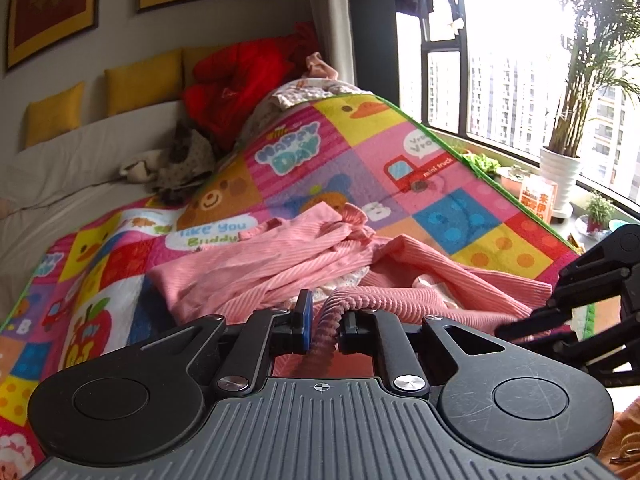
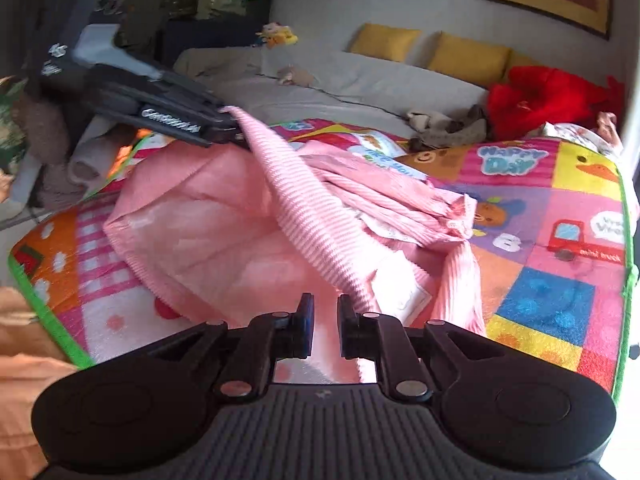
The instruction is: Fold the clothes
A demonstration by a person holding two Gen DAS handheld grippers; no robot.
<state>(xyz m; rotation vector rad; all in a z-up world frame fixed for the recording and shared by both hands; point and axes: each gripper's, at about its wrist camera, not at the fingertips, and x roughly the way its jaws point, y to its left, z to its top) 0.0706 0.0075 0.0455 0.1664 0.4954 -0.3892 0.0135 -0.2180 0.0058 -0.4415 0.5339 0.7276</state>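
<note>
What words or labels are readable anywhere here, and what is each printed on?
"HAPPY DAY": pink square of the colourful patchwork play mat.
"mini truck": under the red truck picture on the mat.
"like you Buddy": white speech bubble on the mat, top partly hidden.
"Vroo Vroo": white bubble beside the truck, partly cut off.
"B": purple mat square.
White lettering on the black gripper: blurred, unreadable.
Orange packet by the window: characters too small to read.

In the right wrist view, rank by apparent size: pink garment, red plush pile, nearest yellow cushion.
1. pink garment
2. red plush pile
3. yellow cushion
The garment lies nearest the camera, so its lead is exaggerated.
</note>
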